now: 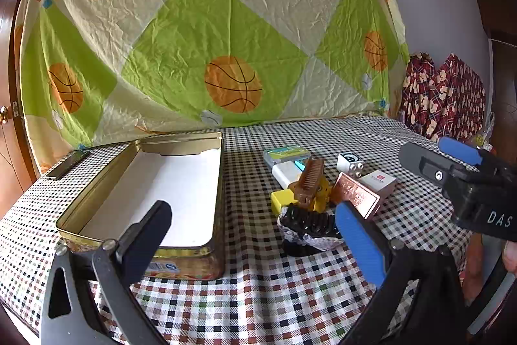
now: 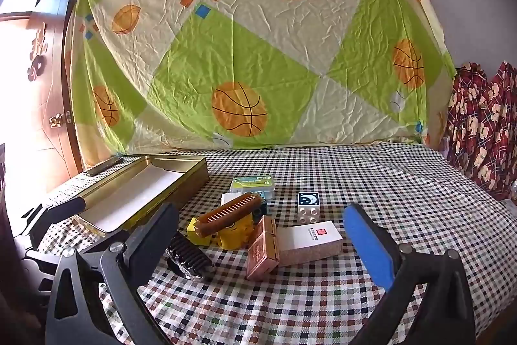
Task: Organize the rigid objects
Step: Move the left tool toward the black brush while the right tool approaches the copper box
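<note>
Checkered cloth (image 2: 371,183) covers the table, with a sports-print sheet hung behind; an empty gold tin (image 1: 206,199) sits left of a pile of small boxes, blocks and a brown comb (image 2: 227,210). Both the left gripper (image 1: 255,235) and right gripper (image 2: 261,235) hover with fingers apart, holding nothing, so sorting looks barely begun; next comes closing on one piece. Only the left view shows the tin's white floor fully.

Legible: "DAS" in white capitals on black housing of right gripper (image 1: 452,160), at right edge of left wrist view; word cut off by frame. Red square logo with small print on white box (image 2: 310,240); print too small to read. Printed label on green-topped box (image 2: 253,183) and sticker on tin (image 1: 206,267): unreadable.
</note>
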The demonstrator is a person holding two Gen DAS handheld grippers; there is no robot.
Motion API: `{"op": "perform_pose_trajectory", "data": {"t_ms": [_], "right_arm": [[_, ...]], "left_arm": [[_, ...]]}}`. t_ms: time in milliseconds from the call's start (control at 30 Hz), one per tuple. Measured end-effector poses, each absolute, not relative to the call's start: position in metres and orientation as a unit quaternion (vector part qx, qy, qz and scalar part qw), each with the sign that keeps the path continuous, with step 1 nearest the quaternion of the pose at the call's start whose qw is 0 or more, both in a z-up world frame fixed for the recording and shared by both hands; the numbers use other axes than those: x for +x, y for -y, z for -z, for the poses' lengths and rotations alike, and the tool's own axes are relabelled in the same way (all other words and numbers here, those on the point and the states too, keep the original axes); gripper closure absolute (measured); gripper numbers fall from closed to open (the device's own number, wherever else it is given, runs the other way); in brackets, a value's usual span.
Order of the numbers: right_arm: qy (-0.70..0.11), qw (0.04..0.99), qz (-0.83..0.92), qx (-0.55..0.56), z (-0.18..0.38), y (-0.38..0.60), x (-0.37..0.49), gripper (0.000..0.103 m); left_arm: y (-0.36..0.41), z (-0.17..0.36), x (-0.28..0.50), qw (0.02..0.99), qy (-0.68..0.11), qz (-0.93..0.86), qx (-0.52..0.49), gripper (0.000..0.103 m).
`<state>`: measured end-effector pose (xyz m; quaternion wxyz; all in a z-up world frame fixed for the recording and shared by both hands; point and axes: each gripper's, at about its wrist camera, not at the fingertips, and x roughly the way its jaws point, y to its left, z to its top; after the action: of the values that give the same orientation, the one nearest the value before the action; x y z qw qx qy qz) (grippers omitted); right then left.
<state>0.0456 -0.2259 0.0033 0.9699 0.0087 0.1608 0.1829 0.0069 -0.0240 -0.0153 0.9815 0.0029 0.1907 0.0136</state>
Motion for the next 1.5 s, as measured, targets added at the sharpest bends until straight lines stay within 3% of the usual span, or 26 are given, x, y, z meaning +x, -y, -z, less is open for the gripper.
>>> {"op": "perform_pose_trajectory", "data": {"t_ms": [1500], "right_arm": [[-0.188, 0.966, -0.174, 0.037, 0.018, 0.246, 0.058, 0.0]], "left_arm": [[0.048, 0.033, 0.027, 0.974, -0.226, 0.003, 0.029, 0.0]]}}
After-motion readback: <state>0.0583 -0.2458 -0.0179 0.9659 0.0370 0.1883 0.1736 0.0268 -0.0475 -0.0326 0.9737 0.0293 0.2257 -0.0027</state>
